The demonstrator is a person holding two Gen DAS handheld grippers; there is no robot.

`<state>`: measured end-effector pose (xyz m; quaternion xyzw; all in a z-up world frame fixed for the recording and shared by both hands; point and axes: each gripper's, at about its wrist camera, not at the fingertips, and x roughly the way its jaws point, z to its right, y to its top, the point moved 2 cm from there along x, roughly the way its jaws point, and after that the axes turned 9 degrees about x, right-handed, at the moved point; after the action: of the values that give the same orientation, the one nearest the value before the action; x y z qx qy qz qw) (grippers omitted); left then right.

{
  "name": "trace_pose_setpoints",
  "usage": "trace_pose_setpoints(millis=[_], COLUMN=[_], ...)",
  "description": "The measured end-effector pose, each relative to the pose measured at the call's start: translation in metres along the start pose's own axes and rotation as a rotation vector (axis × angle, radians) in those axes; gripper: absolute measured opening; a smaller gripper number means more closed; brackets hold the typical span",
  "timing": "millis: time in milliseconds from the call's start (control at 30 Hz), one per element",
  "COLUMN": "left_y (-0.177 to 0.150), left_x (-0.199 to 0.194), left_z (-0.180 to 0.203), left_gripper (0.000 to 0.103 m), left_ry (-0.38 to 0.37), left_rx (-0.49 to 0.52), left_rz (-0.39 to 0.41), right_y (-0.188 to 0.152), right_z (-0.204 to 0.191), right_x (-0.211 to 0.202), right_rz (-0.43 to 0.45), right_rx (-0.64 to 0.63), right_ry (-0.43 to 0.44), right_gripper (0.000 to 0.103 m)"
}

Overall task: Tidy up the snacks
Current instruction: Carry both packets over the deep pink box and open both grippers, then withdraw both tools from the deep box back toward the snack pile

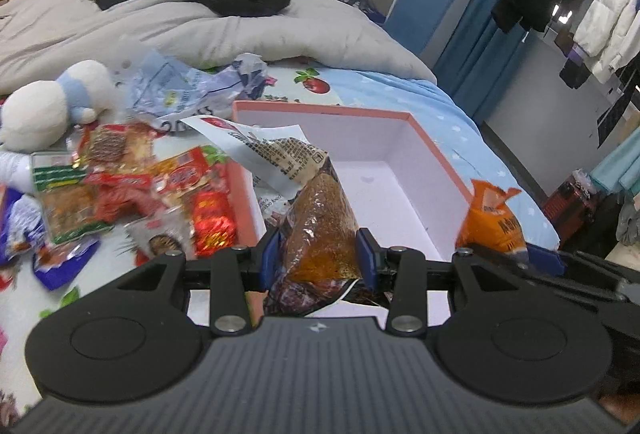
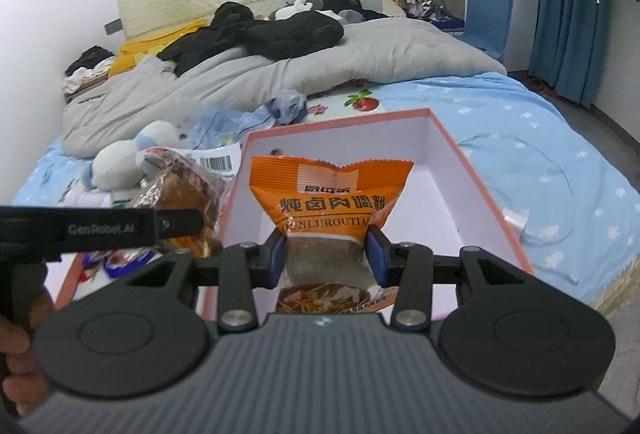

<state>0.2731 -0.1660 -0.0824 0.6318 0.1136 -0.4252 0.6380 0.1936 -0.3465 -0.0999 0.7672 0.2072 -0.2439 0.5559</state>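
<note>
Your left gripper (image 1: 318, 258) fills the bottom of the left wrist view, its blue-padded jaws clamped on a brown snack bag (image 1: 320, 234) whose white printed top flops toward the upper left. Behind that bag, in the centre of the frame, sits the pink-edged box (image 1: 400, 169), white inside, on the bed (image 1: 460, 105). To the left of the box, in the lower left of the frame, loose snack packets (image 1: 120, 189) in red, green and purple lie scattered on the sheet, with a white and blue plush toy (image 1: 52, 105) above them. At the right edge of the box you can see the orange packet (image 1: 490, 222) that your other hand carries.

Your right gripper (image 2: 326, 254) has its jaws pressed on that orange packet, held upright at centre frame over the near part of the open box, which looks bare inside as far as you can see. Your left gripper reaches in from the left edge with the brown bag just outside the box's left wall. A grey duvet (image 2: 360, 65) lies bunched across the upper half.
</note>
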Motion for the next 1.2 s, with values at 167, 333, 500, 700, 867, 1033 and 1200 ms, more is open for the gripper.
trace_pose_setpoints(millis=[167,333,500,700,867,1033,1200], left_y=[0.019,0.032,0.035,0.031,0.032,0.029,0.019], left_x=[0.04,0.084,0.115,0.132,0.12,0.09,0.041], left_z=[0.002,-0.002,-0.005,-0.017,-0.013,-0.007,-0.001], left_gripper=[0.046,0.046,0.046,0.051,0.065,0.065,0.065], left_ry=[-0.005,0.003,-0.002,-0.02,0.014,0.015,0.019], left_rx=[0.035,0.048,0.07,-0.001,0.033,0.041,0.039], left_rz=[-0.041,-0.101,-0.138,-0.17,-0.133,-0.096,-0.047], right_y=[0.018,0.02,0.019,0.01,0.007,0.006,0.004], right_z=[0.011,0.017,0.028,0.033,0.033,0.028,0.015], right_x=[0.037,0.074,0.106,0.127,0.129,0.103,0.063], right_rz=[-0.025,-0.067,-0.11,-0.164,-0.186,-0.156,-0.101], right_rx=[0.007,0.008,0.024,0.044,0.066,0.065,0.057], right_ry=[0.008,0.015,0.013,0.009,-0.009,-0.007,0.012], right_gripper=[0.045,0.045,0.045,0.047,0.063,0.063,0.063])
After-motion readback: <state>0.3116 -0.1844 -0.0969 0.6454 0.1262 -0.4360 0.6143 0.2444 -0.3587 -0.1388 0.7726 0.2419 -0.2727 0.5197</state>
